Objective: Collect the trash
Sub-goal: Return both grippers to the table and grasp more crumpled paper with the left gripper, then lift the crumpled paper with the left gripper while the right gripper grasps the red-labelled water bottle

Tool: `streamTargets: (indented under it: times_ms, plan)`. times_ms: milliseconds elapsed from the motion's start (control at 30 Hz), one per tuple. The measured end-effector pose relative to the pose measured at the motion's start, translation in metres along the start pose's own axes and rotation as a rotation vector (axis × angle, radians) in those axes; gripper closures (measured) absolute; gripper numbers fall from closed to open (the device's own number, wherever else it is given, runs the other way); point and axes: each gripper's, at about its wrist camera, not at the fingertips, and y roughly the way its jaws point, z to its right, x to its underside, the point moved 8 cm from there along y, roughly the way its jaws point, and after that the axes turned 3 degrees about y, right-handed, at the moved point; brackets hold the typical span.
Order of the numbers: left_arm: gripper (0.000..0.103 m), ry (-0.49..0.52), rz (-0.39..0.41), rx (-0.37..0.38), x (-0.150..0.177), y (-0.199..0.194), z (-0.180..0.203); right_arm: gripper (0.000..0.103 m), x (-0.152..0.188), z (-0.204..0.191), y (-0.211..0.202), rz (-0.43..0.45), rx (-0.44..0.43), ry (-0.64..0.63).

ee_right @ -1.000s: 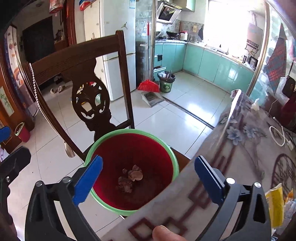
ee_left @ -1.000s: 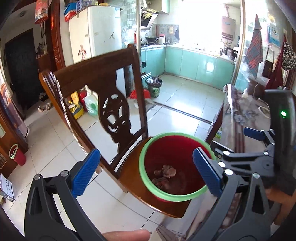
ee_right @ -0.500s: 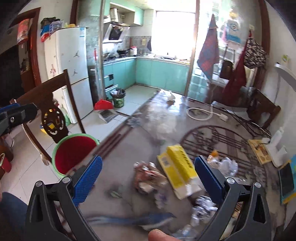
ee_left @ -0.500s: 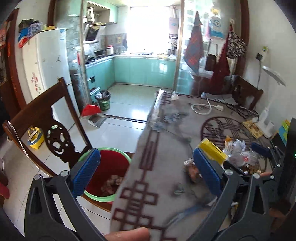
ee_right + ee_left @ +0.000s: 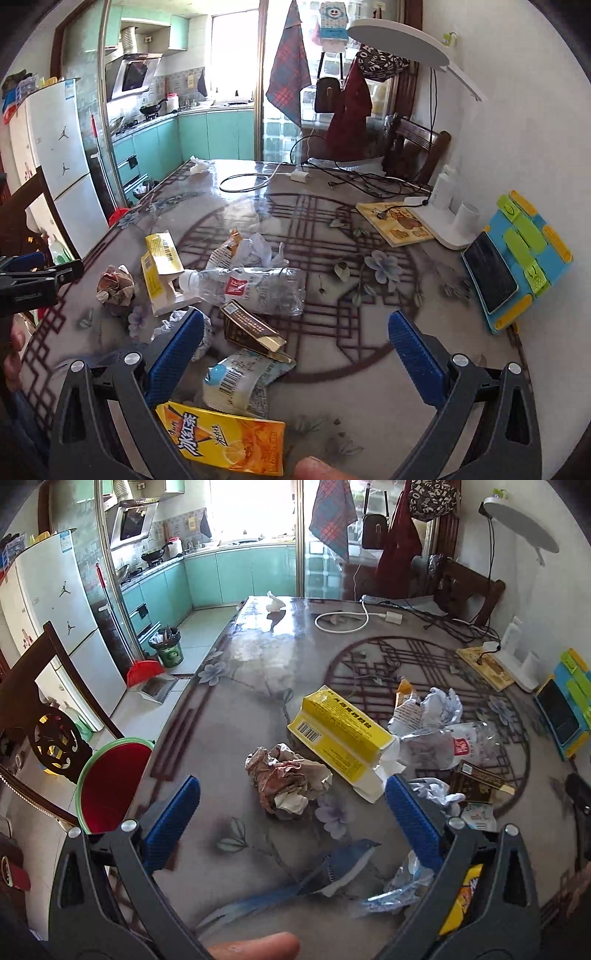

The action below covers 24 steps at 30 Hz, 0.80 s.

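Both my grippers, left (image 5: 291, 814) & right (image 5: 295, 343), gape apart over the table (image 5: 236, 701), gripping nothing. Red plastic bin w/ green rim (image 5: 110, 779) sits on a wooden chair (image 5: 33, 716) beside the table; contents hidden. Crushed clear plastic bottle (image 5: 255, 286) lies among wrappers.

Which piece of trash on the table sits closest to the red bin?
The crumpled brown paper ball, alone on the bin side of the pile. The yellow carton and clear plastic bottle lie farther off.

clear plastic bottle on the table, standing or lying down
Lying down. The clear plastic bottle rests on its side on the table, crumpled, its capless neck pointing toward the yellow carton.
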Motion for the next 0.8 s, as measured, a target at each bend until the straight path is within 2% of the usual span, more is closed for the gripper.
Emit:
streamTargets:
  times_ms: [133,267,433,633,800]
  plan:
    - [0.005,0.019,-0.06,-0.058,0.002,0.045,-0.002,0.006,0.011,0.013,0.01,-0.014,-0.006,0.038]
    - [0.005,0.005,-0.122,-0.057,0.008,0.082,-0.002,0.006,0.018,0.02,0.019,-0.032,-0.015,0.061]
    - [0.005,-0.003,-0.163,-0.076,0.014,0.11,-0.004,0.006,0.02,0.022,0.024,-0.039,-0.026,0.062]
    - [0.005,-0.019,-0.17,-0.091,0.016,0.123,-0.01,0.006,0.023,0.02,0.03,-0.054,-0.04,0.068]
    - [0.026,-0.013,-0.19,-0.096,0.02,0.13,-0.015,0.006,0.025,0.016,0.034,-0.066,-0.047,0.064]
